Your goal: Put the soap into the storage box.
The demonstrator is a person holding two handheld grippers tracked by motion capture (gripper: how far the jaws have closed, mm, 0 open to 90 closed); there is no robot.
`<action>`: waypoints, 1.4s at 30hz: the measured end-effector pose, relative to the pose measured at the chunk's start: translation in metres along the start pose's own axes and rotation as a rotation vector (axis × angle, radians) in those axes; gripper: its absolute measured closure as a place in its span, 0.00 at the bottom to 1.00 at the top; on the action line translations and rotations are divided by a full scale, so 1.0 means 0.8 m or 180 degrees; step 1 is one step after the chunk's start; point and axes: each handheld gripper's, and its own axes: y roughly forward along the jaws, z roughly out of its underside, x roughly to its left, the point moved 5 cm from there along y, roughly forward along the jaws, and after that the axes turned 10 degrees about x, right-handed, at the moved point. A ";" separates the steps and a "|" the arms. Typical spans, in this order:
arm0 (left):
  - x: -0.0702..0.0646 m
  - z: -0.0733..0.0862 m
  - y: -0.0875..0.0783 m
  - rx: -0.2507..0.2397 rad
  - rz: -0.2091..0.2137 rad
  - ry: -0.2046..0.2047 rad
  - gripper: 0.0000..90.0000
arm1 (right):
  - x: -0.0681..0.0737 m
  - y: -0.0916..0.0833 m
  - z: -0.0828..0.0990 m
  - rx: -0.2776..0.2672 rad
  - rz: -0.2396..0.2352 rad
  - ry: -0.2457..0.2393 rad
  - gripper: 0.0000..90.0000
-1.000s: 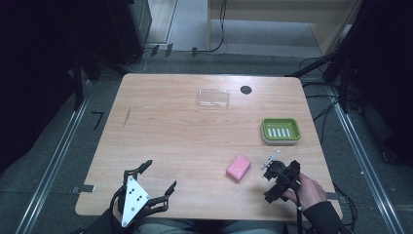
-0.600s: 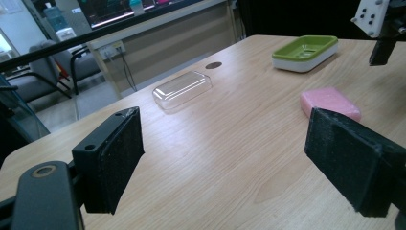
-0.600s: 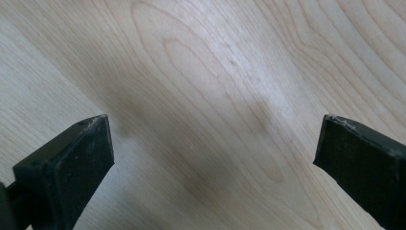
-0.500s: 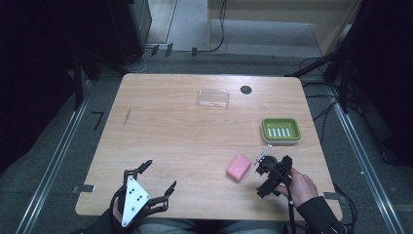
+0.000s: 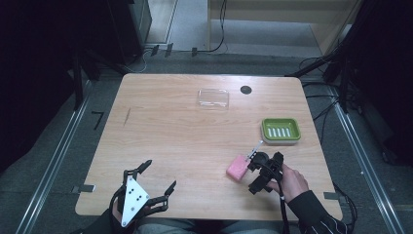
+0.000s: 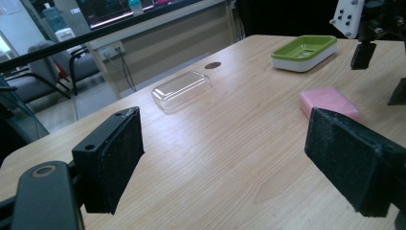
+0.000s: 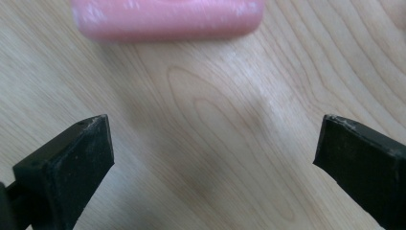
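On the wooden table (image 5: pixel 160 141) a green soap dish (image 5: pixel 281 130) sits toward three o'clock from the table's middle; its well holds no loose thing that can be made out, only a row of pale ribs or slots on its floor, and in the left gripper view the same dish (image 6: pixel 304 51) rests on a white base. A clear plastic lid or tray (image 5: pixel 213 98) lies toward twelve o'clock near the far edge, nothing visible in it, with a small dark round hole (image 5: pixel 246 89) in the tabletop just beside it at its three o'clock. The pink soap bar (image 5: pixel 237 167) lies flat on the bare wood toward five o'clock from the table's middle, at about seven o'clock from the dish and well apart from it. The right gripper (image 5: pixel 256 168), held in the person's hand (image 5: pixel 291 181), hovers just beside the bar at its three o'clock, jaws spread wide; in the right gripper view the bar (image 7: pixel 167 19) lies ahead of both pads with open wood between, not touched. The left gripper (image 5: pixel 146 187) rests at seven o'clock near the near edge, jaws wide apart and holding nothing. Nothing stands between the right gripper and the bar, nor between the bar and the dish.
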 end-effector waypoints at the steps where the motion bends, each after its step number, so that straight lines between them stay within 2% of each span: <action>1: 0.000 0.000 0.000 -0.0002 0.0003 -0.0003 0.15 | 0.000 -0.001 -0.003 -0.0017 0.0018 -0.0017 0.00; 7: 0.000 0.000 0.000 0.0001 -0.0001 -0.0001 0.15 | 0.002 -0.002 -0.008 0.0015 -0.0028 0.0009 0.00; 10: 0.000 0.000 0.000 -0.0001 0.0000 -0.0004 0.15 | 0.001 -0.006 -0.011 -0.0027 -0.0055 0.0009 0.00; 12: 0.000 0.000 0.000 0.0002 -0.0001 0.0001 0.15 | 0.001 -0.010 -0.015 -0.0060 -0.0128 0.0034 0.00; 16: 0.000 0.000 0.000 0.0002 -0.0001 0.0001 0.15 | 0.002 -0.009 -0.019 -0.0066 -0.0139 0.0028 0.00; 20: 0.000 0.000 0.000 0.0004 0.0001 0.0007 0.15 | 0.005 -0.008 -0.026 -0.0049 -0.0215 0.0036 0.00; 31: 0.000 0.000 0.000 0.0003 0.0006 0.0001 0.15 | 0.010 -0.006 -0.048 -0.0012 -0.0295 -0.0016 0.00; 33: 0.000 0.000 0.000 0.0003 0.0008 0.0004 0.15 | 0.011 -0.006 -0.052 -0.0071 -0.0369 0.0001 0.00; 36: 0.000 0.000 0.000 0.0001 0.0007 0.0008 0.15 | 0.010 -0.007 -0.057 -0.0098 -0.0373 0.0019 0.00; 42: 0.000 0.000 0.000 -0.0001 0.0007 -0.0002 0.15 | 0.008 -0.001 -0.068 -0.0013 -0.0390 0.0020 0.00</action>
